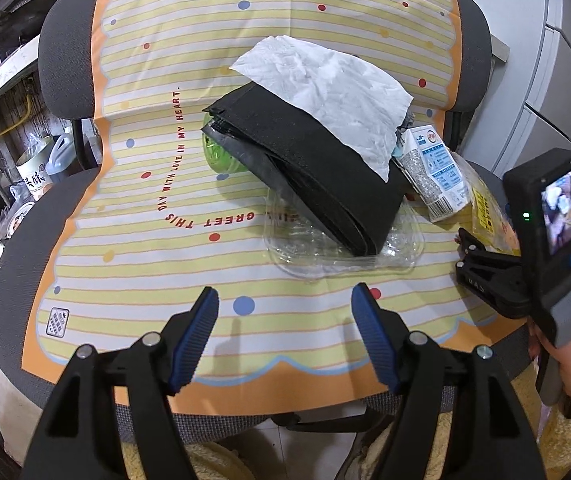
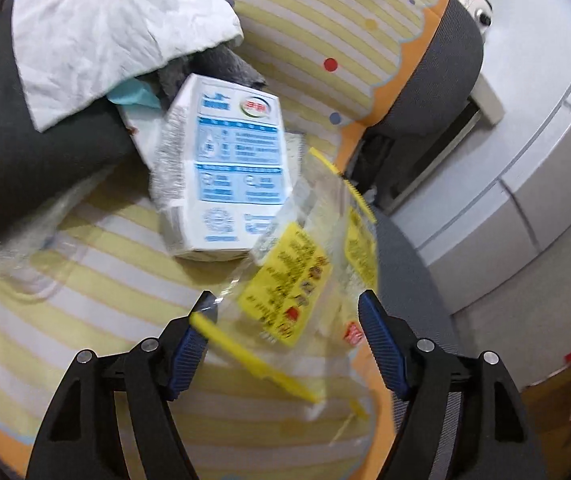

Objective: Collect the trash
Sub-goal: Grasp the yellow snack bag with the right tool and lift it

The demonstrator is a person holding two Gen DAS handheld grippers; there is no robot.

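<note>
While crinkly clear wrapper [image 2: 305,280] lies between fingers [image 2: 381,344], boxy carton [image 2: 229,168] beyond.

A grey mesh office chair [image 1: 65,52] fills the middle here, its seat and backrest draped in a yellow-striped plastic sheet [image 1: 157,280] with coloured dots and an orange scalloped border. Off to the left, a cluttered shelf [image 1: 1,80] runs along a dark, rough wall, a white jug [image 1: 59,156] and printed tubs [image 1: 35,170] below it. On the right, pale grey cabinet fronts [image 2: 545,168] curve past. Pale tiled floor [image 1: 261,430] shows under the seat. Lighting is even and bright.
</note>
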